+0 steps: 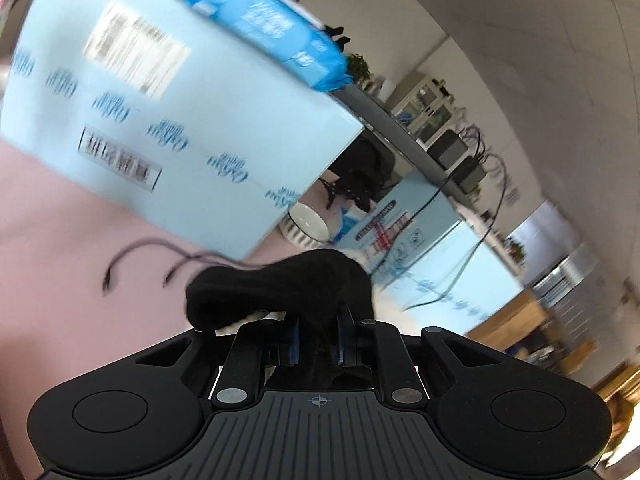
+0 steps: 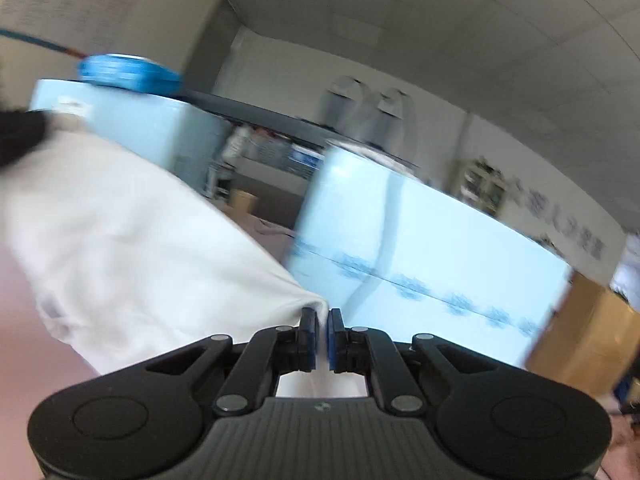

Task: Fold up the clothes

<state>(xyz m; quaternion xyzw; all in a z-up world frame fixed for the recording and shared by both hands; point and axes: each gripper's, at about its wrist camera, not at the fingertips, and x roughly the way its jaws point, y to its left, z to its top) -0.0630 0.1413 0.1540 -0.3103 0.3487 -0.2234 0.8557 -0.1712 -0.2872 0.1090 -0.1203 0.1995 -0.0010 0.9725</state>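
Note:
In the left wrist view my left gripper (image 1: 318, 338) is shut on a bunched piece of black cloth (image 1: 280, 284), which bulges out over the fingers above the pink tabletop (image 1: 60, 280). The right wrist view shows my right gripper (image 2: 322, 334) shut on the corner of a white garment (image 2: 132, 248). That garment stretches away to the left, lifted and taut. A dark patch of black cloth (image 2: 18, 136) shows at its far left end. Both views are blurred by motion.
Large pale blue cartons (image 1: 168, 112) (image 2: 420, 256) stand on the table ahead of both grippers, one with a blue wipes pack (image 1: 264, 24) on top. A white bowl (image 1: 306, 226) and a loose cable (image 1: 152, 252) lie on the pink surface. Brown boxes (image 2: 580, 340) sit at right.

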